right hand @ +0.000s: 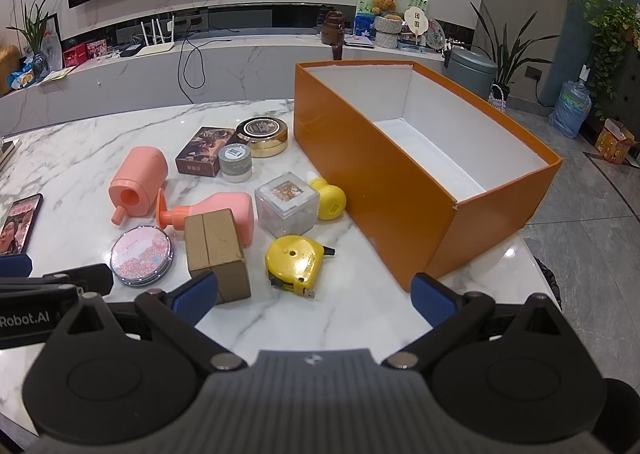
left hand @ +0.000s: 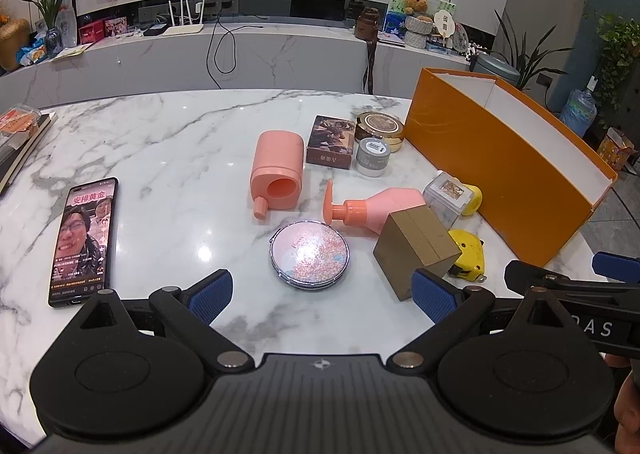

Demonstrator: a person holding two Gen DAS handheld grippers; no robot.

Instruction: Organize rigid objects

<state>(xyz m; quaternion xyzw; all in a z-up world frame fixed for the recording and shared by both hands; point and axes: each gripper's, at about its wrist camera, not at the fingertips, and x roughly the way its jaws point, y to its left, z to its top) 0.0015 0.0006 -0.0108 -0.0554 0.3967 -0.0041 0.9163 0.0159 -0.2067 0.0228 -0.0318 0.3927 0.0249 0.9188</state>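
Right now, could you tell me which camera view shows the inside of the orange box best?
The right wrist view: the orange box shows its white floor, nothing visible inside. The left wrist view catches only its outer wall and a strip of inner wall.

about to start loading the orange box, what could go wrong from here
1. The items lie packed together: the brown cardboard box sits against the pink pump bottle, so an open gripper may knock a neighbour.
2. The phone lies flat near the left gripper and could get swept.
3. The yellow tape measure, in front of the right gripper, has rounded sides that may slip. The orange box looks empty.
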